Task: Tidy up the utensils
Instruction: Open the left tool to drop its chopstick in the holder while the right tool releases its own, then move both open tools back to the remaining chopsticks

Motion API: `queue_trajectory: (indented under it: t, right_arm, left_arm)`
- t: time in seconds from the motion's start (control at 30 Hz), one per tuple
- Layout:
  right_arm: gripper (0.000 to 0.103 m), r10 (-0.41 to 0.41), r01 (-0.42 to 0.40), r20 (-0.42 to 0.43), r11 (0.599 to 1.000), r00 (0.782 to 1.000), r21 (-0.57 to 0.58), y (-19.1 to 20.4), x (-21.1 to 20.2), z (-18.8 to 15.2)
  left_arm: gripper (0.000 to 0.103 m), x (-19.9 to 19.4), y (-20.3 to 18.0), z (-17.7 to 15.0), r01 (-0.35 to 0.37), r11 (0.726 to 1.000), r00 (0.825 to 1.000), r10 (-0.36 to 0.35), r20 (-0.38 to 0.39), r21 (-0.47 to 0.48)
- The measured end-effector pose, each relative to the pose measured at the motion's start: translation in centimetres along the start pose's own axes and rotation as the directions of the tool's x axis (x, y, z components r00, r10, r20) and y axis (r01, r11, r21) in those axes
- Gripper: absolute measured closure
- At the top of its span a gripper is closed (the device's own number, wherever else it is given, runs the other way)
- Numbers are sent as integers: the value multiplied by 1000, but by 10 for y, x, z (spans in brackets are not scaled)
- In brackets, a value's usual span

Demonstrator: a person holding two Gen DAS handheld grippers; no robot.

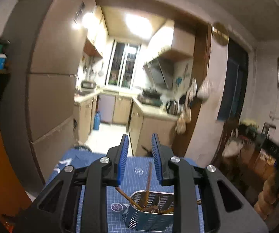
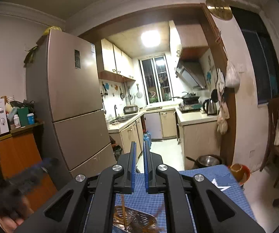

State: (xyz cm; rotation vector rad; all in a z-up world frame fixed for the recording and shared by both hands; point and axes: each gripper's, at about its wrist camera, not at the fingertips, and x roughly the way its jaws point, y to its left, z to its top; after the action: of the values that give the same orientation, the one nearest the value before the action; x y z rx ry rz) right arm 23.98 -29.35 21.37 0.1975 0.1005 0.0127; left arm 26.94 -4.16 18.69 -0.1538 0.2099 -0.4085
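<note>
No writing is reading clearly on the blue grid mat (image 1: 139,167). A perforated metal utensil holder (image 1: 149,211) is sitting on it, holding wooden chopsticks (image 1: 148,178). The left gripper (image 1: 140,141) is standing parted and empty. The right gripper (image 2: 139,149), nearly closed, is gripping nothing; only its view is showing the refrigerator (image 2: 75,101).

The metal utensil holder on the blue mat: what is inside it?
The metal utensil holder contains brown wooden chopsticks, leaning at different angles. The gripper bodies cover its sides, so any other contents stay hidden.

No legible text on mat (image 1: 139,167) or fridge (image 2: 77,89)
</note>
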Motion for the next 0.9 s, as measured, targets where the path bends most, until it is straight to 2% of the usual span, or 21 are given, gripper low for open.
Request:
queue_trajectory:
  t: [0.03,0.13,0.2,0.23,0.27,0.33,0.43,0.63,0.7,0.8,0.9]
  right_arm:
    - [95,4,-3,3,1000,1000,-7,-3,-9,1]
    - [94,28,-28,10,999,1000,-27,-12,-52,-4]
    - [83,36,-35,23,998,999,-56,-19,-96,-18]
    - [70,38,-36,27,997,999,-69,-21,-116,-27]
    - [64,37,-35,24,996,999,-78,-24,-131,-34]
    - [62,24,-25,-5,994,1000,-110,-31,-170,-56]
    - [62,-16,8,-59,993,998,-120,-46,-210,-85]
    - [62,-92,67,-179,988,980,-140,-61,-276,-162]
    - [62,-119,89,-216,986,969,-144,-58,-288,-190]
    - [62,-125,89,-292,987,948,-133,-49,-294,-234]
    - [65,-150,87,-361,979,920,-185,-34,-289,-284]
  left_arm:
    - [80,-17,1,2,2,1000,1000,-2,27,3]
    - [67,-64,-4,-4,-38,997,995,31,99,64]
    - [64,-89,-9,-16,-59,990,992,44,121,126]
    - [63,-107,-12,-28,-70,982,991,48,126,178]
    - [62,-117,-15,-36,-70,974,992,45,119,214]
    - [59,-141,-20,-61,-62,950,995,35,95,305]
    - [55,-169,-21,-92,-87,927,995,62,81,365]
    - [53,-214,-11,-170,-102,906,993,120,-19,411]
    - [53,-219,-10,-195,-74,911,990,116,-80,406]
    - [55,-222,-12,-236,3,930,974,80,-210,366]
    - [67,-216,-19,-269,18,932,955,91,-283,361]
